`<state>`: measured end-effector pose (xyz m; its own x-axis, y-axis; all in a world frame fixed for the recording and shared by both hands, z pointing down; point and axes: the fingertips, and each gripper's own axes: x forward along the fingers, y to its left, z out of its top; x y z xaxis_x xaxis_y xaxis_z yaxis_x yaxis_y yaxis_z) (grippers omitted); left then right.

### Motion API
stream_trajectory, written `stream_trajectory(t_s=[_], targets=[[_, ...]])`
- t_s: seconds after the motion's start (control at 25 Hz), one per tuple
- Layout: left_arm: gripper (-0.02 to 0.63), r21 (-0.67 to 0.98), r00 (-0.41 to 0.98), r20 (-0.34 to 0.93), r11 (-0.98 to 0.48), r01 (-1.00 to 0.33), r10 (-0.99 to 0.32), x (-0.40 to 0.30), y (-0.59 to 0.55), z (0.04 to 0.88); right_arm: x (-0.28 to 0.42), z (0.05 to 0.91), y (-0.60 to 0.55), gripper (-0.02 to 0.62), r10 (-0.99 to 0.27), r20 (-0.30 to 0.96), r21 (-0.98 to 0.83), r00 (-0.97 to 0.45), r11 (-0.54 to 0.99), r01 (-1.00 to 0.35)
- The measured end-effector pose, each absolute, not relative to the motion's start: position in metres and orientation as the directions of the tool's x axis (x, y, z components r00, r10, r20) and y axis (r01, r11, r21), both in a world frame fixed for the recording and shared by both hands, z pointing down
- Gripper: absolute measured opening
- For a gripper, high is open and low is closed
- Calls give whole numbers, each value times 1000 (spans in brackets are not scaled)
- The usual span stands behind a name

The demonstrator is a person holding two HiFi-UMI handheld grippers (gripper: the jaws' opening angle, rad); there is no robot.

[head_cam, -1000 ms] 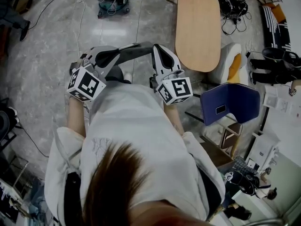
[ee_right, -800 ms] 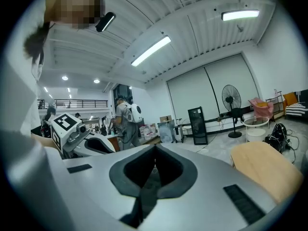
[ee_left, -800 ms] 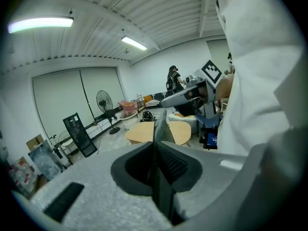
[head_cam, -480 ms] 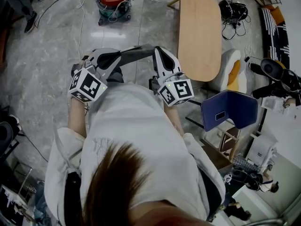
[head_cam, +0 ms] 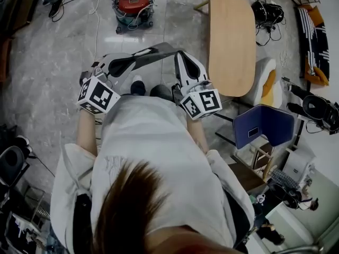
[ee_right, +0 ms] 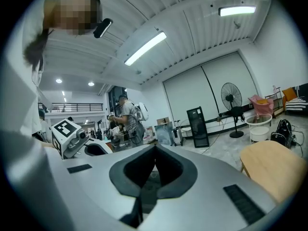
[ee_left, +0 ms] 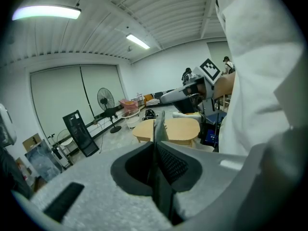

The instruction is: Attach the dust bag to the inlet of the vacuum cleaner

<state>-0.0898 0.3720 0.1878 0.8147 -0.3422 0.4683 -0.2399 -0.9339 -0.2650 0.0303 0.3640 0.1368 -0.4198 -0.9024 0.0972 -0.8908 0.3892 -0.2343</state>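
Head view, dust bag [head_cam: 150,57] thin, partly hidden

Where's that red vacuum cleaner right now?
In the head view the red vacuum cleaner stands on the grey floor near the top edge, just left of the long wooden table.
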Motion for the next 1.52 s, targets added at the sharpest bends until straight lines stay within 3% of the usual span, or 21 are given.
stream_trajectory(t_s=[0.64, 1.08, 1.52], targets=[[37, -213, 782, 518, -938, -274, -346, -79, 313, 211, 52, 163, 297, 2, -889, 146, -289, -433, 380, -878], [37, -230, 717, 533, -893, -387, -448, -42, 216, 217, 92, 168, 176, 2, -826, 154, -279, -543, 491, -825], [37, -238, 670, 544, -859, -454, -505, -20, 160, 223, 134, 183, 124, 2, -800, 205, -294, -564, 499, -815]])
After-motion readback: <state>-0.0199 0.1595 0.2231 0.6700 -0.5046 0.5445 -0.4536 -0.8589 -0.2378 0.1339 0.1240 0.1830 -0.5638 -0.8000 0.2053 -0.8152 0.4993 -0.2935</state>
